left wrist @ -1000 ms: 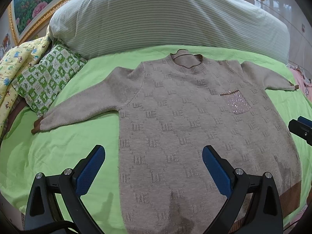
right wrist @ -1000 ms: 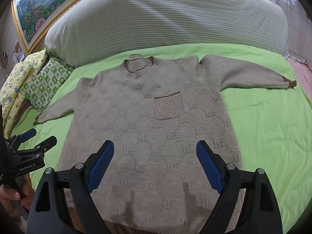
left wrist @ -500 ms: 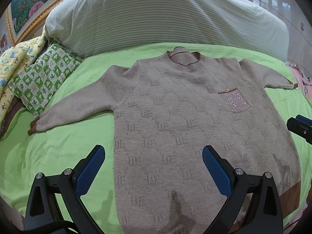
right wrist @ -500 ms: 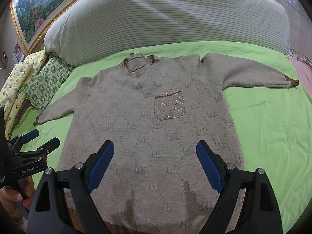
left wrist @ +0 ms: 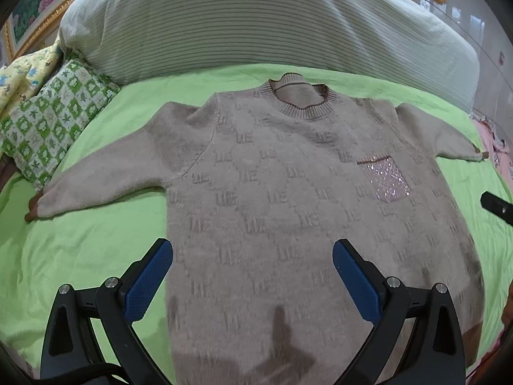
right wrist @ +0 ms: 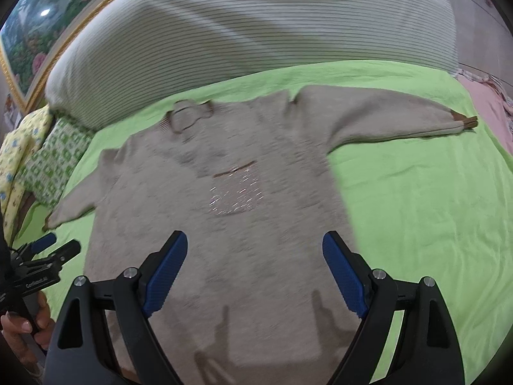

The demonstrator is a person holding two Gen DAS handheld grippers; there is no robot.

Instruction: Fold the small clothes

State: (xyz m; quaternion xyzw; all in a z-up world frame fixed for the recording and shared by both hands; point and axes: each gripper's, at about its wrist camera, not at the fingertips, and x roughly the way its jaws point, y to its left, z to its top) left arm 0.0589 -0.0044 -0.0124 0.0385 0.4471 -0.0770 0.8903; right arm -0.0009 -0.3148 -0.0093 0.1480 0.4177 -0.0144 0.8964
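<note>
The right wrist view is motion-blurred, smearing the beige knitted sweater's [right wrist: 224, 224] woven pattern. Its hem is cut off by the bottom edge in both views, behind the gripper frames.

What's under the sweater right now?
The sweater lies flat, front up, on the green sheet, which shows all around it. Whether anything else lies beneath its body cannot be seen; the knit covers it.
</note>
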